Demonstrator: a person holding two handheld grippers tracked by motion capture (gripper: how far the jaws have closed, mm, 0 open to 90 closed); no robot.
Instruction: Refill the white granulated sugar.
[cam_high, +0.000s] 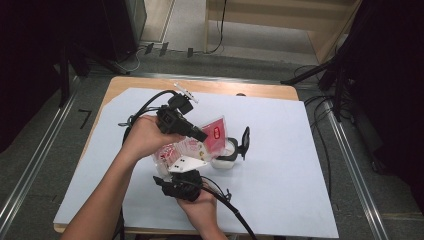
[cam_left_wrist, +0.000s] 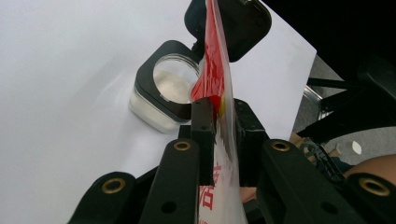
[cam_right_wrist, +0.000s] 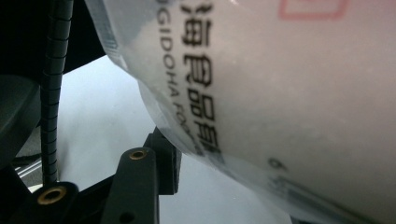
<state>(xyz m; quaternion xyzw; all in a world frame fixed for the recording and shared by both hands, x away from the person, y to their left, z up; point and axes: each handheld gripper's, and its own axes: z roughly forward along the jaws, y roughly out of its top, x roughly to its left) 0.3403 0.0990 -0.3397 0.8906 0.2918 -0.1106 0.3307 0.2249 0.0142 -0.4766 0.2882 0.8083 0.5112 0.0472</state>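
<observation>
Plastic pouch (cam_high: 200, 145) overhangs the open jar (cam_high: 226, 152) (lid (cam_high: 245, 141) up)

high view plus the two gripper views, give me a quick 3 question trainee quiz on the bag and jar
1. True or false: the jar's black flip lid is open.
2. What does the left claw grip? A) the jar B) the red and clear bag C) a cable
3. What does the jar stand on?

Key
1. True.
2. B; its jaws pinch the bag above the jar's mouth.
3. The white sheet over the table.
</observation>
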